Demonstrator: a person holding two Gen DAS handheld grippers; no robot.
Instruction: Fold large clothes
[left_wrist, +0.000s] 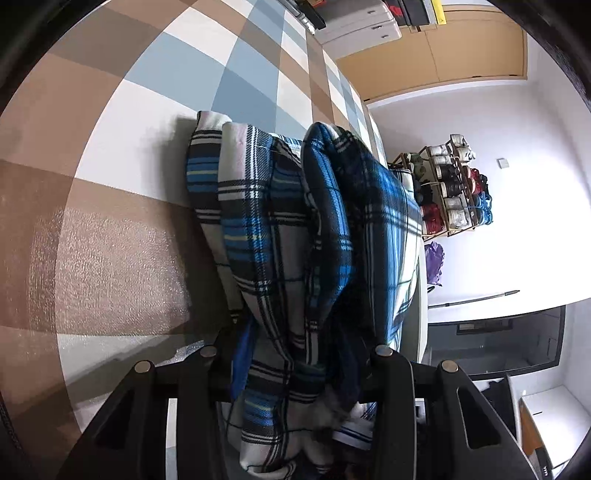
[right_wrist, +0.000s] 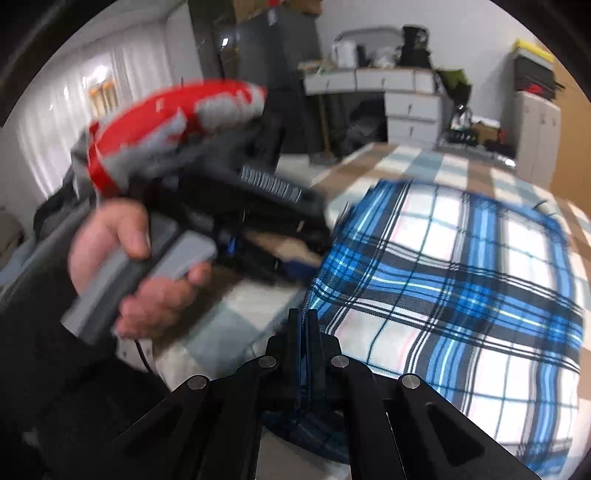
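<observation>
A checked brown, blue and white bedcover (left_wrist: 155, 110) filled most of both views, spread over the bed. On it lay a blue, black and white plaid garment (right_wrist: 461, 280), flat across the bed in the right wrist view and hanging in thick bunched folds in the left wrist view. Beyond the bed, a shoe rack (left_wrist: 450, 188) stood against a white wall, and white drawers (right_wrist: 402, 99) sat at the far end of the room. The left claw (left_wrist: 295, 369) pinched a thick wad of the plaid cloth between its black fingers, which stood partly apart around the bunch. A bare hand (right_wrist: 136, 269) gripped that claw's grey handle, seen blurred from the right side. The right claw (right_wrist: 304, 332) was pressed together on a thin edge of the same garment at the near side of the bed.
</observation>
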